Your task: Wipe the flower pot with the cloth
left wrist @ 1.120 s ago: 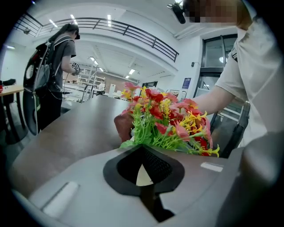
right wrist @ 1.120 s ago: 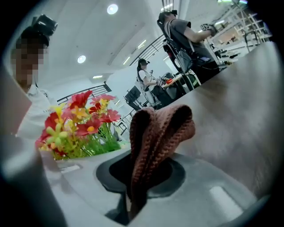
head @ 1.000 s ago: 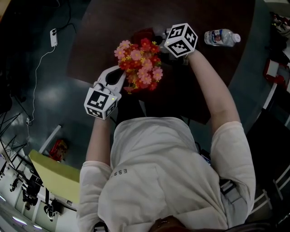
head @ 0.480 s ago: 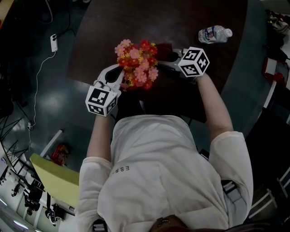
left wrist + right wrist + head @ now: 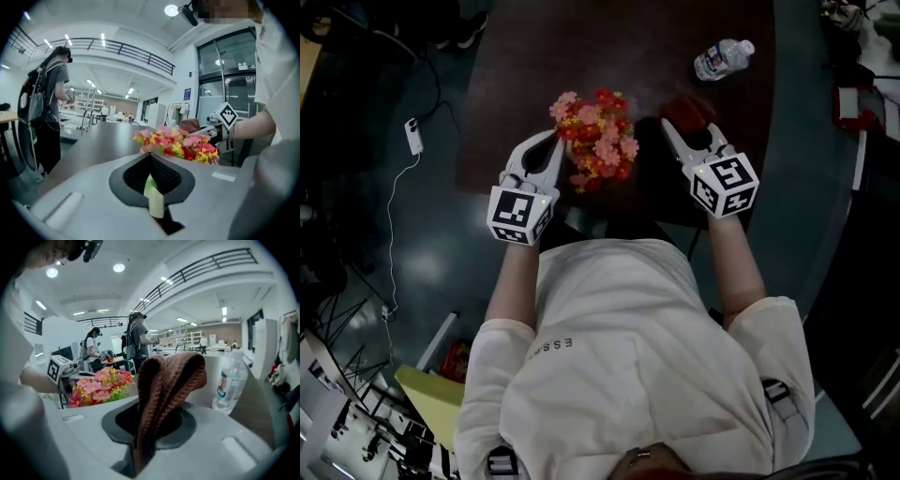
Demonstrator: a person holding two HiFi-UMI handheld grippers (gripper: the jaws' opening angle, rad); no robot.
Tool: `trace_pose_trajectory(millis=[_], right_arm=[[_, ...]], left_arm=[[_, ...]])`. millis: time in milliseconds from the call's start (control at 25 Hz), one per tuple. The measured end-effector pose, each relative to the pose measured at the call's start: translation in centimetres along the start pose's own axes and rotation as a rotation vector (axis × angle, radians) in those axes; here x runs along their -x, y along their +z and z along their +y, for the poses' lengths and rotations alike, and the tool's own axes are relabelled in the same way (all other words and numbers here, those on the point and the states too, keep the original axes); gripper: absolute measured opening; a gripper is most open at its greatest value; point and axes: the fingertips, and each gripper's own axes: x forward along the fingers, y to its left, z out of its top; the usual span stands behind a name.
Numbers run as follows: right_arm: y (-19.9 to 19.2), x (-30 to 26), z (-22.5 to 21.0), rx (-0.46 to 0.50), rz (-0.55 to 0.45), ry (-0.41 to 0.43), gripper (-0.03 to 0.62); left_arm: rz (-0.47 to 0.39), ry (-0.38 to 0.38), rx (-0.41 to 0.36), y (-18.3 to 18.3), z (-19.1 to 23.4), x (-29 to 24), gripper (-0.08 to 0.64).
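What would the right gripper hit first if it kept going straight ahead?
Leading with its brown knitted cloth, probably the dark brown table top, between the pink-and-red flowers and the clear plastic bottle; depth is unclear.

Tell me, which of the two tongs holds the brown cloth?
The right tongs: the brown cloth sticks up between them. The left tongs pinch only a pale green strip by the flowers.

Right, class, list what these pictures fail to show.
- Flower pot: hidden under the flowers in the head view; gripper views show only blooms.
- Bottle label: blurred in the right gripper view.
- Cloth: lower end buried between jaws.
- Pale green strip, left gripper view: source hidden by jaws.
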Motion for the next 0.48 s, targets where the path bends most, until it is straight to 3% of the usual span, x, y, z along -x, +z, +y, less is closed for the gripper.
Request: trace_pose_trajectory(millis=[80,200,360,480], right_arm=[[1.5,1.5,1.0,0.021,-0.041,-0.099,0.046],[3.3,3.1,3.9,-0.016,-0.098,-0.245,0.046],[2.9,5.1,8.6,-0.107,-0.129,-0.440,0.046],[2.3,5.8,11.6,-0.137,-0.131,-0.529,0.046]], left_arm=[[-0.070,-0.004,-0.037,2.7,0.6,0.3,0.015],[-0.133,-0.083,-0.059,5.6,1.1,1.7,0.015],[-0.152,-0.232,-0.103,8.2,0.8,4.3,0.015],[-0.143,-0.308,-0.130,8.3,1.4,5.8,0.015]])
